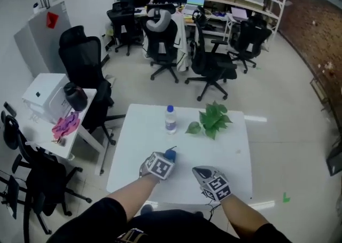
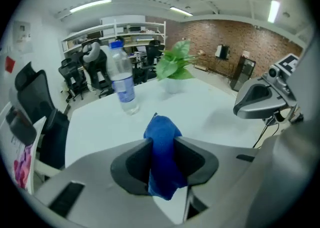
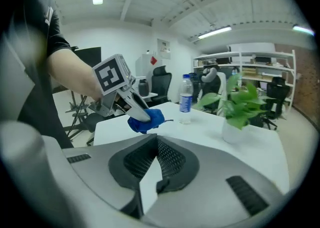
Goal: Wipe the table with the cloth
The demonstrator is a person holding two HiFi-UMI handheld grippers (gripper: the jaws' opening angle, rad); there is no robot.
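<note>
Near the front edge of the square white counter (image 1: 235,156), the wiping has not visibly begun and the step in hand looks like the pick-up of the cloth. The left gripper (image 1: 166,159) has its jaws closed on the bunched blue cloth (image 2: 162,132), which stands up between them and hangs below. The right gripper (image 1: 200,172) rests just beside it, its jaws together with nothing between them.

Farther back stand a green leafy plant in a small white pot (image 1: 215,119) and a clear plastic water bottle with a blue cap (image 1: 170,119). Both are well apart from the cloth.

As I judge it, the next move calls for pressing the cloth flat onto the bare counter and sweeping it across, steering wide of the bottle and the plant, which would tip easily.

Only the head view gives the whole layout and the open surface left to wipe. In the left gripper view the pinch itself is plain, with cloth on both sides of the jaws. From its side angle, the right gripper view shows the cloth low at the counter, though I cannot tell whether it touches.
</note>
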